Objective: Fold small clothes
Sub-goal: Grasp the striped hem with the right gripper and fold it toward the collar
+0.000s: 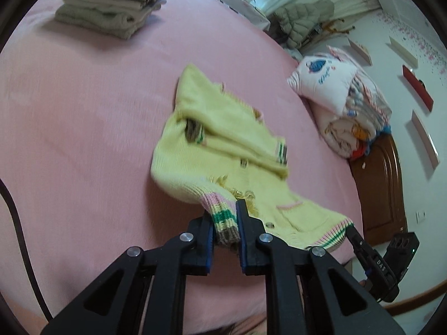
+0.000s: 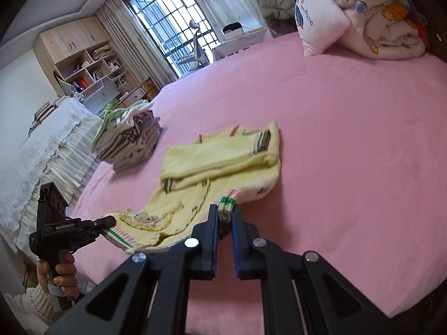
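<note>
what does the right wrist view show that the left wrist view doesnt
Only the right wrist view: a barred window, wooden shelves, and the person's hand on the left gripper's handle.
Only the left wrist view: a wooden headboard and wall shelves.
Both: the yellow cardigan on the pink bed, its striped hem clamped by the left gripper and right gripper, and a folded stack.

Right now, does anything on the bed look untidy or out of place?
Nothing stands out. The yellow cardigan lies half folded with its hem lifted by both grippers, which is the work itself. The stack of folded clothes sits neat on the pink bed.
</note>
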`<state>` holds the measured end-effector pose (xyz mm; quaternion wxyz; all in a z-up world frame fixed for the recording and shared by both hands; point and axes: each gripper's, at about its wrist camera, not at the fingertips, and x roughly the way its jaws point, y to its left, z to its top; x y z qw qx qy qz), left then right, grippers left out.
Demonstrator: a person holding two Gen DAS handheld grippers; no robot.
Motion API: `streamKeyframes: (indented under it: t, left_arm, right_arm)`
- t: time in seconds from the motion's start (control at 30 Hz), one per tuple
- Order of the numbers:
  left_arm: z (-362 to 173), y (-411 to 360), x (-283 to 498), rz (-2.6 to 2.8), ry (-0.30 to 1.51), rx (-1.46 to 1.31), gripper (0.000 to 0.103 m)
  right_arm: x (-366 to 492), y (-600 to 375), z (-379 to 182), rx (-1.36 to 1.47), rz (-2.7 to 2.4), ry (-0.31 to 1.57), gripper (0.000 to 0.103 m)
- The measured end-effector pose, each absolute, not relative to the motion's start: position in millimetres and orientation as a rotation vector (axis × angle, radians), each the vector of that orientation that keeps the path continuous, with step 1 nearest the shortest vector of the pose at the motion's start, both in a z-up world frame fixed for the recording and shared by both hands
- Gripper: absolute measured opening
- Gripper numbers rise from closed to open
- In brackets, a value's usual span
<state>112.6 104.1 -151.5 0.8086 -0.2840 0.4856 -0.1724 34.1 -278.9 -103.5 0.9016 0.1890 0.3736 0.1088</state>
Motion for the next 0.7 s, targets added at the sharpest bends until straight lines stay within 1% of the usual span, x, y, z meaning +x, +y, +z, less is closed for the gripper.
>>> streamKeyframes:
  t: [0.3,0.5,0.7]
  left_arm:
    - [-127,92,204,-0.297,0.969,-0.600,0.012]
    - [-138,79,275,-0.238,0.987,-0.570,0.012]
    - [-158,64,326,-0.198,1.017,-0.512,0.012]
  right_arm:
    - [115,-292,-94,0.396,0.161,0.738,0.008]
    - [182,-298,-106,0.402,0.121,0.749,0.008]
    - [237,-300,-129,0.396,0.080,0.795,0.008]
